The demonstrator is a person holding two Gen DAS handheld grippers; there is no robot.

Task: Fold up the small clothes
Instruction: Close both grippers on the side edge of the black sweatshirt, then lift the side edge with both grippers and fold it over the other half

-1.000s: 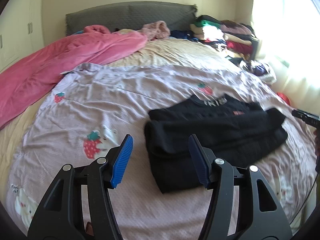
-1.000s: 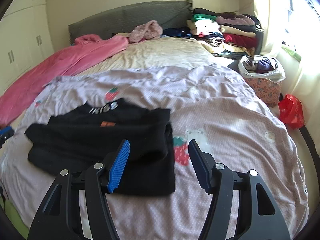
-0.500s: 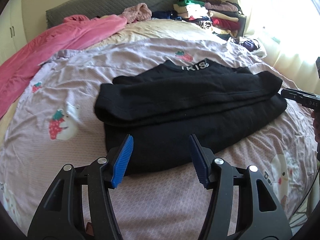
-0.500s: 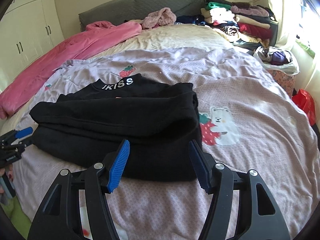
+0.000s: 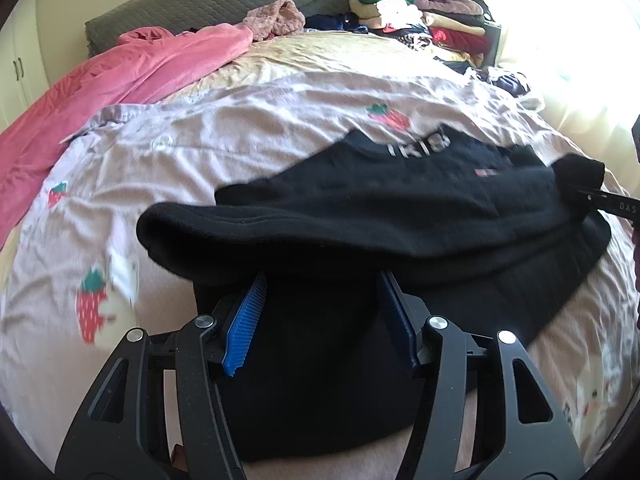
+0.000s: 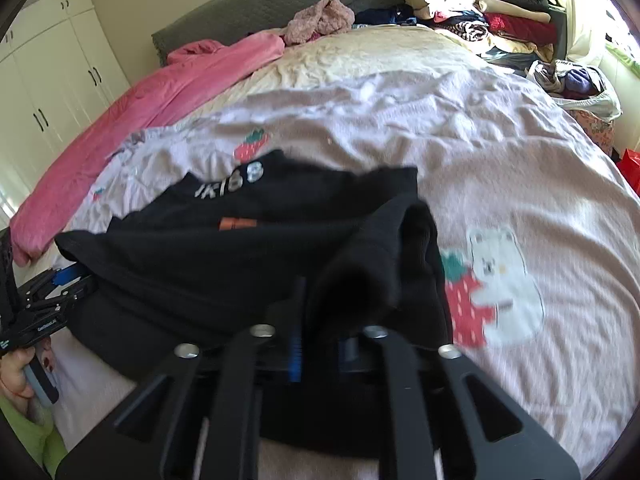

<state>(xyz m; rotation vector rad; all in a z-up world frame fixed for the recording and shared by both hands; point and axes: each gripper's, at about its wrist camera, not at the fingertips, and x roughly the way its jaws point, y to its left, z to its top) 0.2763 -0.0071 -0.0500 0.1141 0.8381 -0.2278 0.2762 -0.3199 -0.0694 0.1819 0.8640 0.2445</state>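
Note:
A black sweater with white letters at the collar lies partly folded on the pink strawberry-print bedsheet. My left gripper is open, its blue pads on either side of the sweater's near left part, low over the cloth. My right gripper is shut on the sweater's right end, a bunched black fold rising between its fingers. The right gripper's tip shows at the right edge of the left wrist view; the left gripper shows at the left edge of the right wrist view.
A pink blanket lies along the bed's left side. A pile of folded clothes sits at the far right by the grey headboard. A bag of clothes and a red bag stand beside the bed. White wardrobes are at left.
Both grippers moved forward and down onto the sweater. The right gripper closed on the sweater's right end. The left gripper stays open, now straddling the cloth.

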